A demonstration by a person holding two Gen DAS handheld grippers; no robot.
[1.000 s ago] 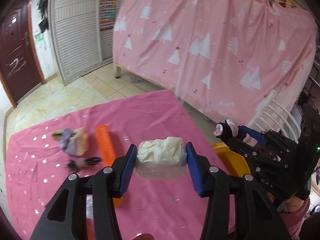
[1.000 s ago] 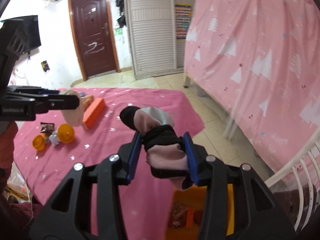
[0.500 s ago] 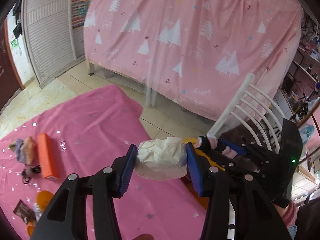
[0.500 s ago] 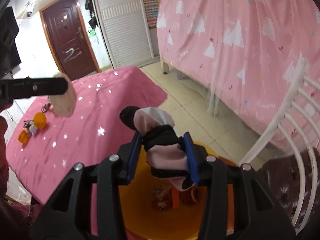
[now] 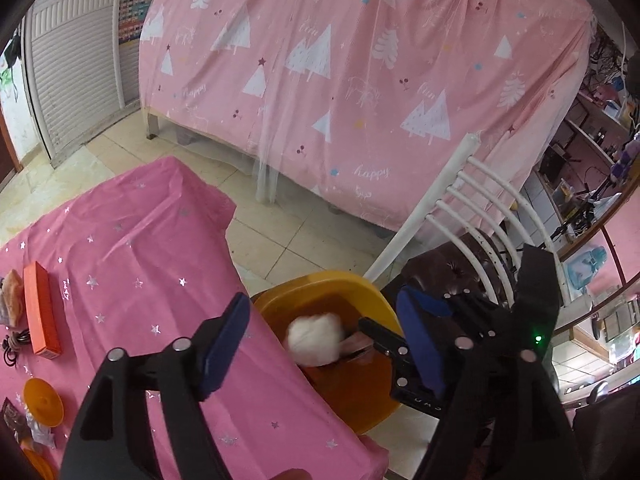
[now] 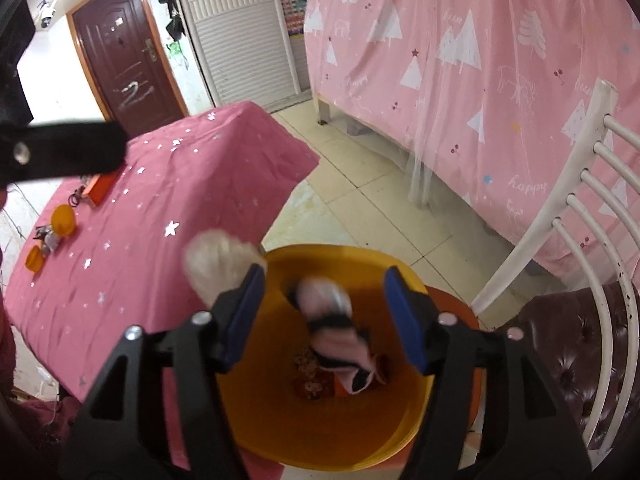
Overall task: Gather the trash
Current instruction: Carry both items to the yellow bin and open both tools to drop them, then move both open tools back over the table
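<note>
Release on both sides: left gripper (image 5: 324,344) and right gripper (image 6: 326,320) jaws opening, paper wad (image 5: 316,338) and sock (image 6: 334,328) dropping into yellow bin (image 6: 416,432).

worktop (image 5: 132,264): pink, star-printed cloth
orange box (image 5: 40,314): lies on it
orange lid (image 5: 43,402): near the box, on the side nearer the camera

White wad (image 5: 316,339) motion-blurred; sock (image 6: 336,332) blurred; bin (image 6: 404,420) bottom cut off.
</note>
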